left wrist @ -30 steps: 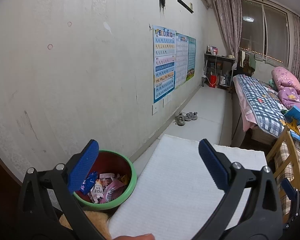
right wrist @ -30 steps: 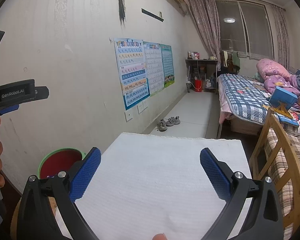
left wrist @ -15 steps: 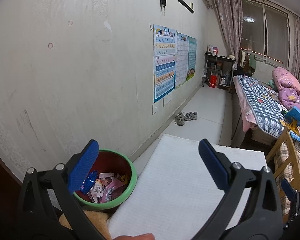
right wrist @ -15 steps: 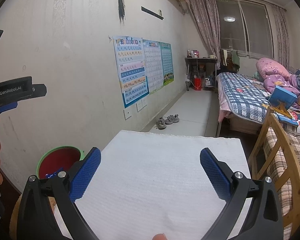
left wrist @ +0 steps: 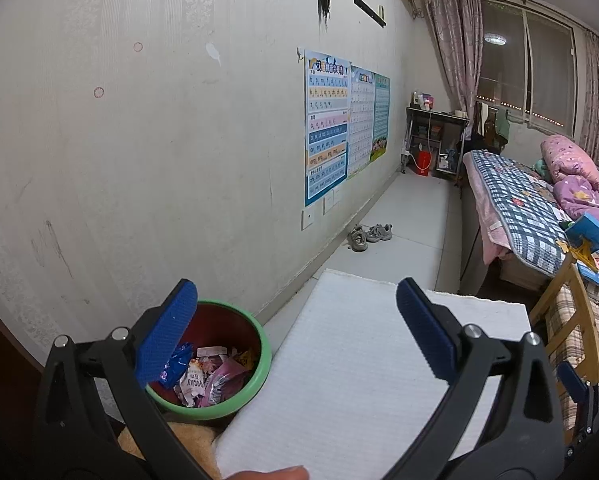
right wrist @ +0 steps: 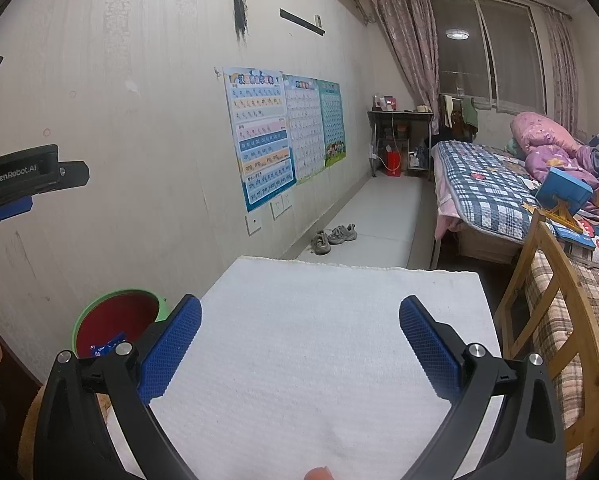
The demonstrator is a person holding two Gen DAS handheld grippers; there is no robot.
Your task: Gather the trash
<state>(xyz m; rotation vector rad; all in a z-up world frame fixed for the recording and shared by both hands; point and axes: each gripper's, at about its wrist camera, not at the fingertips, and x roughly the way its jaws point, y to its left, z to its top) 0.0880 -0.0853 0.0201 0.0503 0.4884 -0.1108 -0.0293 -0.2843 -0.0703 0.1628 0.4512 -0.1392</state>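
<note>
A green bin with a red inside [left wrist: 255, 384] stands by the wall at the table's left edge and holds several snack wrappers [left wrist: 203, 376]. It also shows in the right wrist view [right wrist: 115, 312]. My left gripper [left wrist: 295, 336] is open and empty, its left finger over the bin's rim. My right gripper [right wrist: 299, 344] is open and empty above the white table mat [right wrist: 307, 360]. The left gripper's body [right wrist: 23, 176] shows at the left edge of the right wrist view.
The white mat [left wrist: 351, 376] covers the table. A wooden chair [right wrist: 555, 320] stands at the right. A bed with a plaid cover [right wrist: 495, 184] lies beyond. Shoes [right wrist: 333, 236] sit on the floor by the wall with posters [right wrist: 259, 136].
Both grippers stay open. The right wrist view has drifted slightly, with the table and bin shifting a little; no object was taken or let go.
</note>
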